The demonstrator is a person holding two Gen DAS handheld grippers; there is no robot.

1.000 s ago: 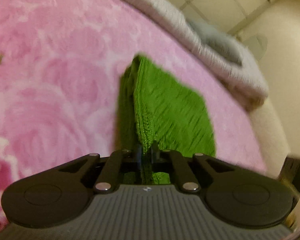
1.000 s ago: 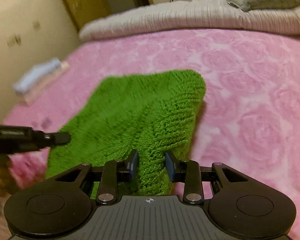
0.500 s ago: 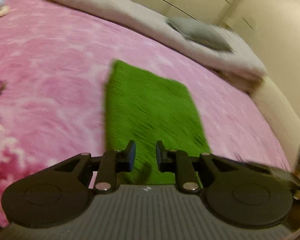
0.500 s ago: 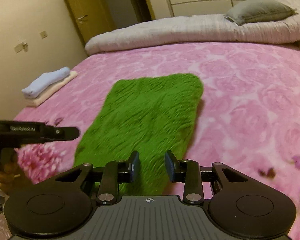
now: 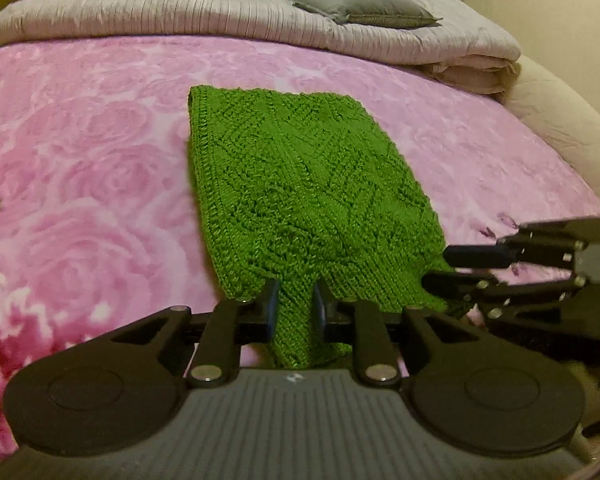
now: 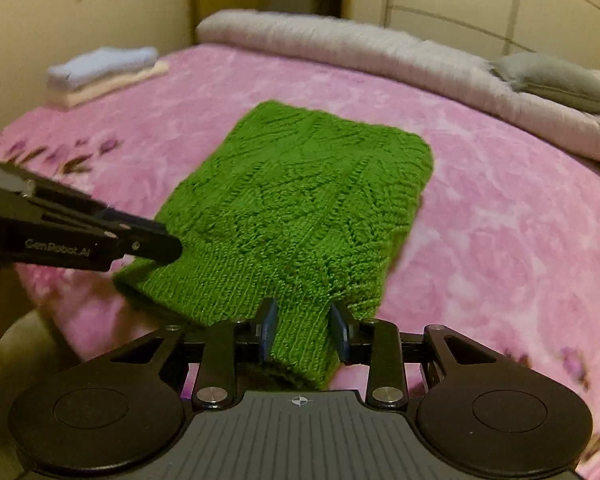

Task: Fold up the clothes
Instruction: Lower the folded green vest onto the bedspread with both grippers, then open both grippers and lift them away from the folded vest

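A rolled pale grey ribbed quilt [image 5: 228, 12] ran along the far edge of the pink rose-patterned plush blanket [image 5: 80, 152], from ten o'clock to two o'clock in the left wrist view, with a flat grey cushion [image 5: 364, 6] lying on it at one o'clock. In the right wrist view a small stack of folded pale blue and cream cloths [image 6: 104, 72] sat on the blanket at ten o'clock, well apart from everything else. Nothing lay between either gripper and the garment.

The folded green knitted garment [image 5: 300, 184] lay flat at the middle of the blanket as a long rectangle, its cabled surface smooth, its far corners rounded and its left edge showing doubled layers. Its near end reached toward six o'clock in both views.

The left gripper [image 5: 296, 306] had a narrow strip of that near edge between its fingers; the jaws had just been opening, and whether the pads pressed on the knit could not be told. The right gripper [image 6: 302, 326] stood with fingers further apart, a fold of the same near edge filling the gap between them and touching both pads. Each gripper showed at the side of the other's view, close beside the garment's near corners.
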